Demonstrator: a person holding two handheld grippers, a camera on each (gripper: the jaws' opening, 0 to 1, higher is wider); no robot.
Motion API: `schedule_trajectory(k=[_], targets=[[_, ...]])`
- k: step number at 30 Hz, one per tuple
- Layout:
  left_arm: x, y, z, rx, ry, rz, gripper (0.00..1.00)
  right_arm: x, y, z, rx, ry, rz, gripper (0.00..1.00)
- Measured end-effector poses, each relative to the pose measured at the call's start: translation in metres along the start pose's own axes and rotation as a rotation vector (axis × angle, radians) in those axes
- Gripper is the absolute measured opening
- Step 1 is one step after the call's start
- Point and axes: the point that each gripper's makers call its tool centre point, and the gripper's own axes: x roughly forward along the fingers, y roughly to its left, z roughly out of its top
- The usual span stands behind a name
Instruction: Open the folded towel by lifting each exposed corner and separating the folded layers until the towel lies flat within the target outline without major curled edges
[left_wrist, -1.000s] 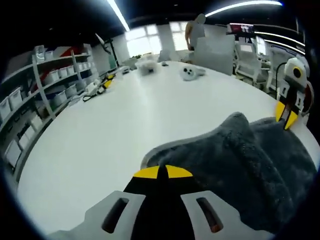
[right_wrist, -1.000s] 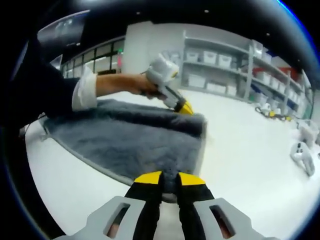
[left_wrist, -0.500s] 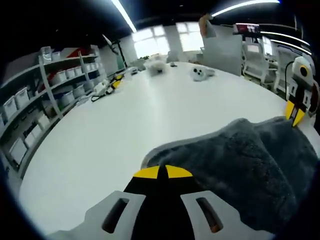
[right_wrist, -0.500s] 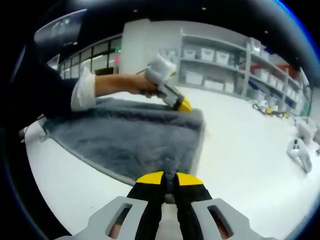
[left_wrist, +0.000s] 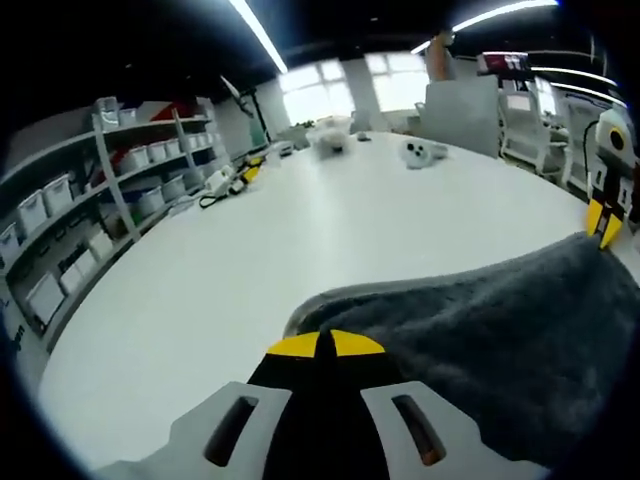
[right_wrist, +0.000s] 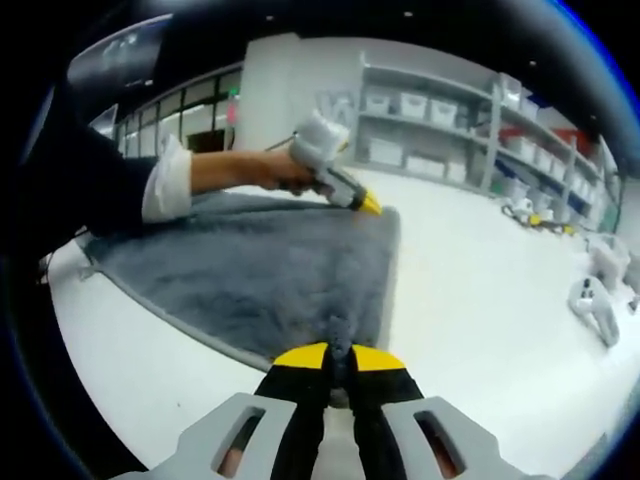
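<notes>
Both corners of the grey towel (right_wrist: 265, 275) are pinched now, and what has changed is its tension: a second ago the cloth bunched into a hump at the right of the left gripper view, and now that fold has pulled out into one smooth sheet running from the lower centre to the right edge. In the right gripper view the far edge, which stood up as a doubled lip, reads thinner and flatter. You are drawing the two corners apart, and the layers look nearly separated.

Your left gripper (left_wrist: 317, 345) has its yellow tips pressed together on the towel's near corner. Your right gripper (right_wrist: 338, 357) pinches a small tuft of the edge at lower centre of its own view; in the left gripper view it sits at the far right (left_wrist: 603, 222), on the opposite corner.

Beneath lies the white table (left_wrist: 300, 240), with the towel's lower left portion resting on it. No target outline is visible, so I cannot judge placement.

Farther out, shelves with bins (left_wrist: 90, 210) stand at the left.
</notes>
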Motion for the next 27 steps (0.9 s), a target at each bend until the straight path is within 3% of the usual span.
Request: schedule_trajectory(k=[7, 14, 27], targets=[[0.001, -0.002, 0.002, 0.024, -0.003, 0.023, 0.02, -0.002, -0.012, -0.002, -0.007, 0.006, -0.024, 0.03], [0.007, 0.008, 0.002, 0.009, -0.009, 0.038, 0.02, -0.005, -0.024, -0.005, -0.011, 0.021, -0.033, 0.03], [0.013, 0.014, 0.003, 0.013, -0.018, 0.055, 0.03, -0.013, -0.020, -0.008, -0.020, 0.034, -0.020, 0.06]])
